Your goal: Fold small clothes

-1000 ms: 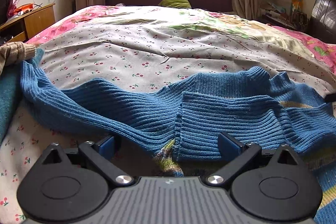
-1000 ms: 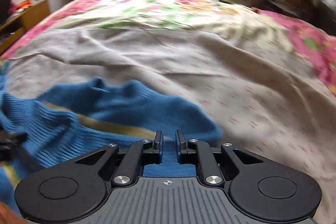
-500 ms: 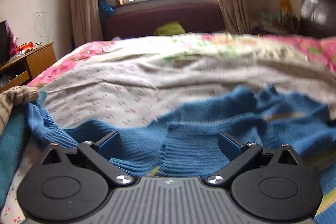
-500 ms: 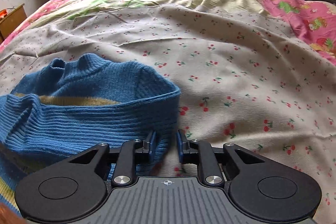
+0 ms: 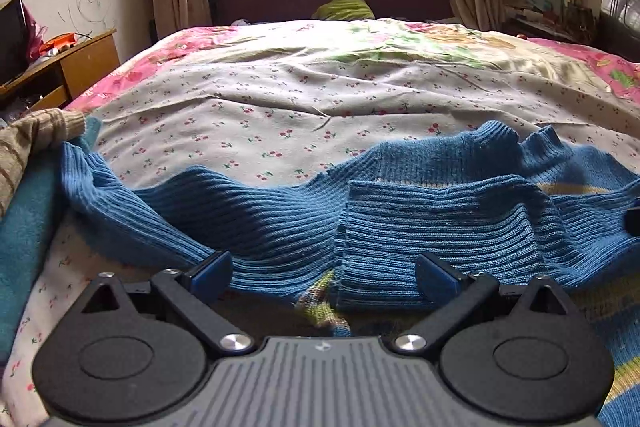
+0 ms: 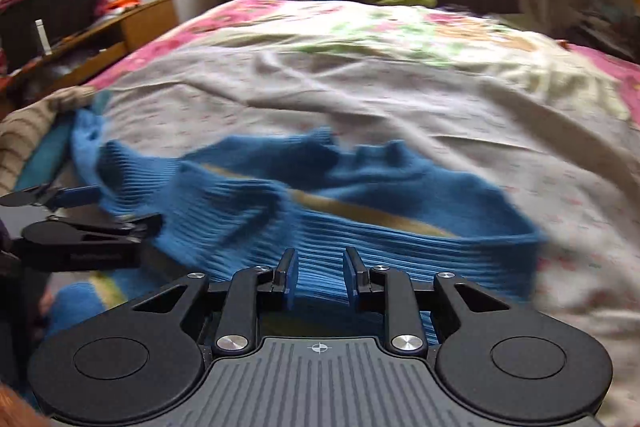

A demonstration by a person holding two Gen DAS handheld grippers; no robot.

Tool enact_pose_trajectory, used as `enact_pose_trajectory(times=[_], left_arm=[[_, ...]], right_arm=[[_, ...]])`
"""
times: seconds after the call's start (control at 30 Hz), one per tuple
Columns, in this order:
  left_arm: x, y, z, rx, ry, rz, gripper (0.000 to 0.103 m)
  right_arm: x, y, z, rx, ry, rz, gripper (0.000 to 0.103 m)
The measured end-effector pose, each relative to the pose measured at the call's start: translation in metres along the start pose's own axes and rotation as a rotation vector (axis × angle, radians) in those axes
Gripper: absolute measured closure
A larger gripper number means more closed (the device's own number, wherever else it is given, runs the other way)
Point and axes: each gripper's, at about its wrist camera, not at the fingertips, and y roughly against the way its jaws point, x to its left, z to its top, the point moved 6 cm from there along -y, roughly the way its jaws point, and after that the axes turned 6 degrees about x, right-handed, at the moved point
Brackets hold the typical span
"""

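Blue ribbed sweater (image 5: 420, 223) spread along the bed's (image 5: 320, 107) near edge. Left tool (image 5: 324, 273) wide open, empty. Right tool (image 6: 319, 277) opening over the knit, gripping nothing.

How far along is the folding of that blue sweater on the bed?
Early stage. One sleeve already lies folded across the blue ribbed sweater. The right hand-held gripper is opening over the fabric; the left hand-held gripper stands wide open. The sweater is still rumpled; most folds remain.
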Motion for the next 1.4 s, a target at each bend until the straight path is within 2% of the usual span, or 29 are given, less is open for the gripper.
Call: enact_pose_trajectory(times=[0.07, 0.13, 0.23, 0.43, 0.53, 0.63, 0.73, 0.8, 0.93, 1.0, 1.1, 1.2, 1.4], left_arm=[[0.004, 0.001, -0.001, 0.010, 0.004, 0.017, 0.000], [0.013, 0.006, -0.002, 0.027, 0.037, 0.014, 0.000], [0.032, 0.018, -0.003, 0.037, 0.108, -0.003, 0.000], [0.066, 0.029, -0.012, 0.061, 0.273, -0.012, 0.000], [0.075, 0.026, -0.016, 0.075, 0.317, -0.029, 0.000], [0.084, 0.028, -0.015, 0.046, 0.359, -0.039, 0.000], [0.093, 0.025, -0.017, 0.052, 0.398, -0.051, 0.000], [0.101, 0.024, -0.018, 0.053, 0.441, -0.071, 0.000], [0.111, 0.023, -0.020, 0.052, 0.471, -0.070, 0.000], [0.114, 0.020, -0.021, 0.064, 0.486, -0.084, 0.000], [0.117, 0.016, -0.022, 0.072, 0.497, -0.095, 0.000], [0.121, 0.013, -0.024, 0.087, 0.510, -0.078, 0.000], [0.122, 0.011, -0.026, 0.097, 0.518, -0.087, 0.000]], right_arm=[[0.021, -0.024, 0.000, 0.043, 0.017, 0.049, 0.078], [0.035, -0.045, -0.006, 0.111, 0.068, 0.019, 0.078], [0.047, -0.035, -0.001, 0.095, 0.142, -0.008, 0.077], [0.074, -0.010, 0.033, 0.050, 0.185, 0.035, 0.077], [0.100, -0.012, 0.062, 0.065, 0.200, 0.122, 0.077], [0.139, -0.017, 0.092, 0.072, 0.265, 0.200, 0.077], [0.186, -0.035, 0.119, 0.094, 0.367, 0.263, 0.077], [0.211, -0.056, 0.130, 0.139, 0.393, 0.306, 0.076], [0.237, -0.107, 0.132, 0.274, 0.368, 0.380, 0.076], [0.245, -0.125, 0.129, 0.317, 0.373, 0.402, 0.076], [0.255, -0.140, 0.127, 0.370, 0.348, 0.479, 0.076], [0.262, -0.154, 0.128, 0.390, 0.360, 0.497, 0.074], [0.277, -0.163, 0.141, 0.403, 0.344, 0.627, 0.074]])
